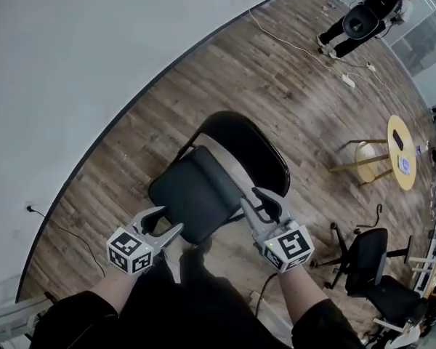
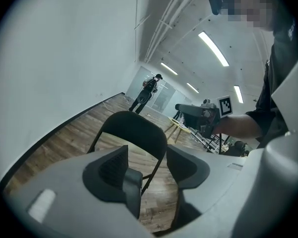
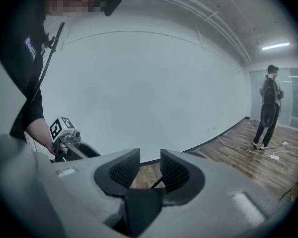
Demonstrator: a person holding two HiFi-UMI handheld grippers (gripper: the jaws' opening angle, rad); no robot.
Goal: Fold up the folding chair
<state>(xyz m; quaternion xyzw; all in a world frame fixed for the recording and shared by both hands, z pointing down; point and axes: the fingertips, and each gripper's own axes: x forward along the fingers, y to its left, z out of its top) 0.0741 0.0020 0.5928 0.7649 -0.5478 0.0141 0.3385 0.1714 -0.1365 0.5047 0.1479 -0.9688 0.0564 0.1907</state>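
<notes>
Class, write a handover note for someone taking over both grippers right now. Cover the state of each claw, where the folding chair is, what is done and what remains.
Left claw: open, at the seat's near left corner, gripping nothing.
Right claw: open with a narrower gap, by the seat's right edge, gripping nothing.
Folding chair: stands unfolded on the wood floor, with the seat down flat and the backrest on the far side.
Done: both claws are at the chair; no folding yet.
Left: grip the seat and probably swing it up against the backrest.
</notes>
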